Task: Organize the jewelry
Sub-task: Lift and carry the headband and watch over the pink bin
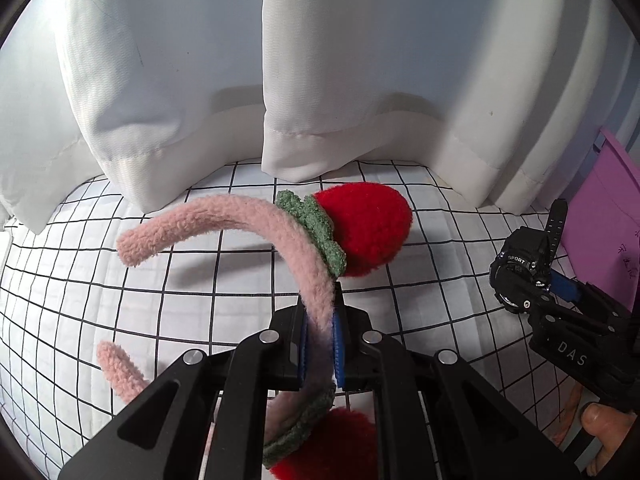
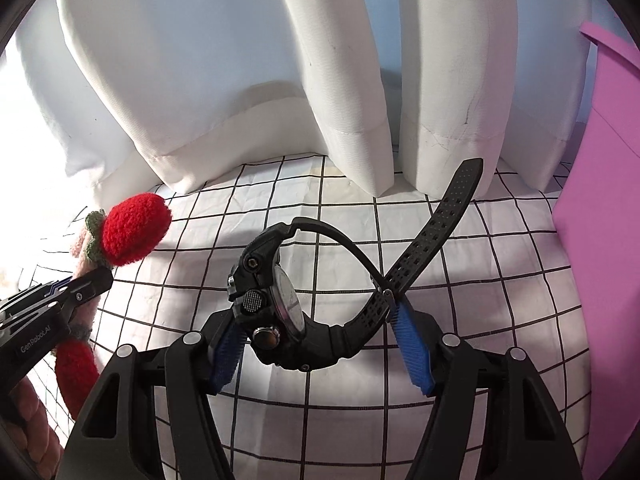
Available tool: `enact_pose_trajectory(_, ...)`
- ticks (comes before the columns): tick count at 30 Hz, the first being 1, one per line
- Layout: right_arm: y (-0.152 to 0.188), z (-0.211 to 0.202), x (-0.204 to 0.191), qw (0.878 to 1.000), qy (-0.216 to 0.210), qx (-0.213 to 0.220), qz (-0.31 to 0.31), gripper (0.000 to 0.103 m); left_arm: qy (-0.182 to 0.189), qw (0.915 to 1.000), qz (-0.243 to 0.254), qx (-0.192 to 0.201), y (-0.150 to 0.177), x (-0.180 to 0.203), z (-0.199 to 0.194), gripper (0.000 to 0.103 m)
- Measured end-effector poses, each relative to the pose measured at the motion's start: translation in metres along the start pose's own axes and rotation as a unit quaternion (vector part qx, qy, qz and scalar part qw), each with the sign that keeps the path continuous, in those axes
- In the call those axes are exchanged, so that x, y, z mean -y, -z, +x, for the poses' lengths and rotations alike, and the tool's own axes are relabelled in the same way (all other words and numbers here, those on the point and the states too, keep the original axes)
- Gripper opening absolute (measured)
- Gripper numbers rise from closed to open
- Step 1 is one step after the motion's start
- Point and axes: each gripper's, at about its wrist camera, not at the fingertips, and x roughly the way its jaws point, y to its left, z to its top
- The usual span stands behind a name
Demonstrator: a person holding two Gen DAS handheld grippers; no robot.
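A fluffy pink headband (image 1: 224, 216) with a red plush strawberry (image 1: 368, 232) and green leaves hangs above the grid cloth. My left gripper (image 1: 320, 308) is shut on its band, and a second strawberry shows below the fingers. The black sport watch (image 2: 276, 304) sits sideways between the blue pads of my right gripper (image 2: 316, 316). One pad presses on the case and the other on the strap, whose perforated end sticks up to the right. The right wrist view shows the left gripper (image 2: 96, 280) and the headband's strawberry (image 2: 136, 232) at the left. The right gripper (image 1: 560, 292) with the watch (image 1: 516, 276) appears at the right of the left wrist view.
A white cloth with a black grid (image 1: 120, 300) covers the surface. White curtains (image 1: 320, 80) hang down to its far edge. A purple box (image 2: 600, 240) stands at the right. A person's finger (image 1: 600, 420) grips the right tool's handle.
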Motion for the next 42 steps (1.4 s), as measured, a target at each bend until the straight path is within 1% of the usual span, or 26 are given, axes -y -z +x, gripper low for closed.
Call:
enact_pose_trajectory(7, -0.004, -0.038, -0.011, 1.0, -0.006, 0.025, -0.004, 0.064, 0.003, 0.9999, 0.003, 0.017, 0.0, -0.001, -0.022, 0.01)
enact_pose_trajectory(14, -0.005, -0.078, -0.019, 0.999, -0.003, 0.049, -0.011, 0.064, 0.011, 0.9991, 0.012, 0.038, -0.001, 0.004, -0.056, 0.01)
enact_pose_trajectory(21, -0.006, -0.128, -0.017, 0.997, -0.002, 0.078, -0.011, 0.065, 0.027, 0.9971, 0.032, 0.065, -0.003, 0.02, -0.093, 0.01)
enact_pose_trajectory(26, -0.004, -0.167, -0.008, 0.995, 0.0, 0.1, -0.007, 0.064, 0.041, 0.994, 0.046, 0.09, -0.009, 0.039, -0.122, 0.01)
enact_pose_trajectory(29, -0.002, -0.191, 0.0, 0.993, 0.006, 0.114, -0.003, 0.064, 0.049, 0.9915, 0.057, 0.106, -0.012, 0.052, -0.14, 0.01)
enact_pose_trajectory(35, -0.003, -0.242, 0.022, 0.988, 0.02, 0.151, 0.007, 0.065, 0.078, 0.9842, 0.081, 0.137, -0.023, 0.086, -0.17, 0.01)
enact_pose_trajectory(42, 0.0, -0.291, 0.066, 0.981, 0.057, 0.18, 0.038, 0.065, 0.124, 0.9729, 0.121, 0.153, -0.033, 0.154, -0.192, 0.01)
